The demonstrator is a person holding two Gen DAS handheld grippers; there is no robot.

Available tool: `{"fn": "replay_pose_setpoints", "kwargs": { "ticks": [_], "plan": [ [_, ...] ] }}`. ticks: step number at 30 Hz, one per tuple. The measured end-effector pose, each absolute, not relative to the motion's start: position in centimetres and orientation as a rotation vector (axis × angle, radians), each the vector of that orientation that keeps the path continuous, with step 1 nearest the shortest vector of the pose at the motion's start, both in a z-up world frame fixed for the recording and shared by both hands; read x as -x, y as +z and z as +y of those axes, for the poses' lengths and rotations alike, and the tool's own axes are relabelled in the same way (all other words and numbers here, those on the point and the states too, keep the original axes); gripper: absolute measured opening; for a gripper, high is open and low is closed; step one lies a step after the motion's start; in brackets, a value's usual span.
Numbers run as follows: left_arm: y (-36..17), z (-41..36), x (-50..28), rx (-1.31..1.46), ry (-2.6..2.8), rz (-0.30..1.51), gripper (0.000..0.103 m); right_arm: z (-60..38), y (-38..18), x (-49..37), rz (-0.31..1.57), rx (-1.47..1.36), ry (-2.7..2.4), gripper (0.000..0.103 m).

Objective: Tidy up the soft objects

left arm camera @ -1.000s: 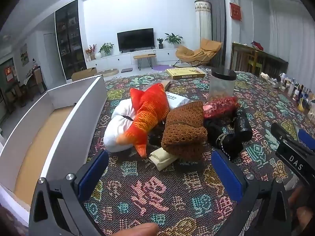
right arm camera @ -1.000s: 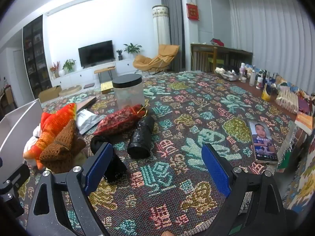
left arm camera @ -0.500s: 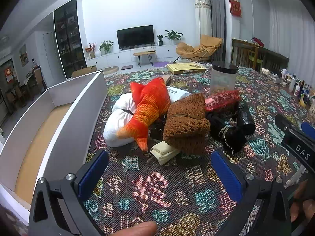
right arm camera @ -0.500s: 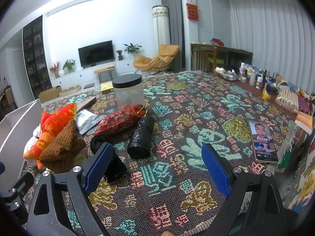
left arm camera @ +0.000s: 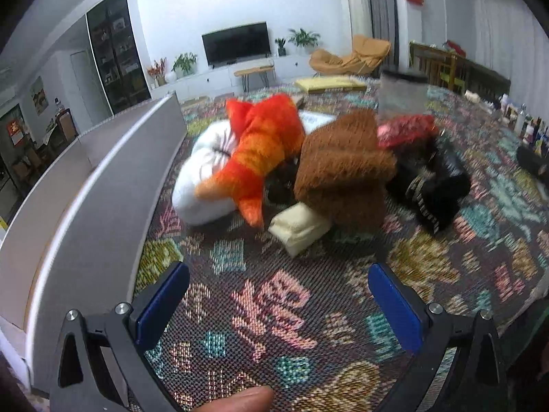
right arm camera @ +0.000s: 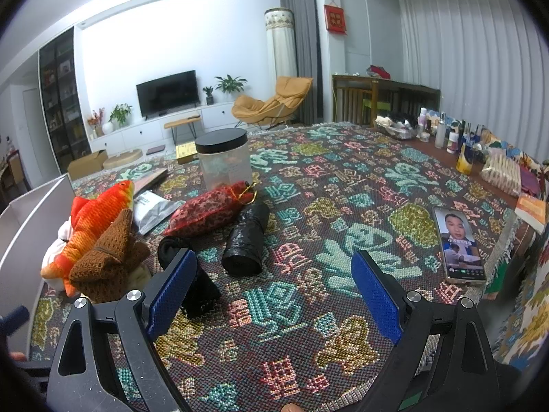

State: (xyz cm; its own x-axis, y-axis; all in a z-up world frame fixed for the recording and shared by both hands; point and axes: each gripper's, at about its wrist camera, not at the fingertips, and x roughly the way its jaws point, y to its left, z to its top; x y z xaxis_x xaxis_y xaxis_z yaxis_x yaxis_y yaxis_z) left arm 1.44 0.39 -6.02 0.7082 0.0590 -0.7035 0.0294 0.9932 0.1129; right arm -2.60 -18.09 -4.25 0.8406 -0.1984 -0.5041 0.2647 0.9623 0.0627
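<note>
- The left gripper (left arm camera: 278, 295) hangs released above the patterned cloth (left arm camera: 274, 309) that covers the desk, with nothing between its blue pads (left arm camera: 161, 300).
- Ahead of it lies the heap of soft things: an orange plush fish (left arm camera: 260, 151) draped over a white bundle (left arm camera: 202, 178), and a brown knitted piece (left arm camera: 343, 168) on top of a cream folded cloth (left arm camera: 298, 228).
- To the right of the brown piece, a red patterned pouch (left arm camera: 406, 130) rests against black rolled items (left arm camera: 435, 185); this view is blurred, so finer detail is lost.
- A white open box (left arm camera: 103, 185) stands along the left side of the heap, its wall just beside the white bundle.
- A fingertip (left arm camera: 240, 400) shows at the lower edge of the left view.
- The right gripper (right arm camera: 271, 281) is also released and empty, over bare cloth to the right of the heap.
- A black rolled bag (right arm camera: 245, 240) lies just beyond its left pad, and another black roll (right arm camera: 195, 288) is partly hidden behind that pad.
- A clear jar with a black lid (right arm camera: 224, 158) stands behind the pouch; a phone (right arm camera: 458, 243) with a lit screen lies well apart near the right edge.
</note>
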Motion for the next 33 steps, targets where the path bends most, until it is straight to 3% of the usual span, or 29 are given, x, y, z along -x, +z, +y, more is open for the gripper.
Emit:
{"fn": "replay_pose_setpoints", "kwargs": {
  "ticks": [10,33],
  "plan": [
    [-10.0,0.8,-2.8,-0.121,-0.004,0.905,0.103,-18.2,-4.2,2.6,0.522,-0.133,-0.245,0.093],
    [-11.0,2.8,-3.7,-0.026,-0.060,0.921,0.103,-18.0,-4.9,1.7,0.563,-0.134,-0.239,0.093]
  ]
}}
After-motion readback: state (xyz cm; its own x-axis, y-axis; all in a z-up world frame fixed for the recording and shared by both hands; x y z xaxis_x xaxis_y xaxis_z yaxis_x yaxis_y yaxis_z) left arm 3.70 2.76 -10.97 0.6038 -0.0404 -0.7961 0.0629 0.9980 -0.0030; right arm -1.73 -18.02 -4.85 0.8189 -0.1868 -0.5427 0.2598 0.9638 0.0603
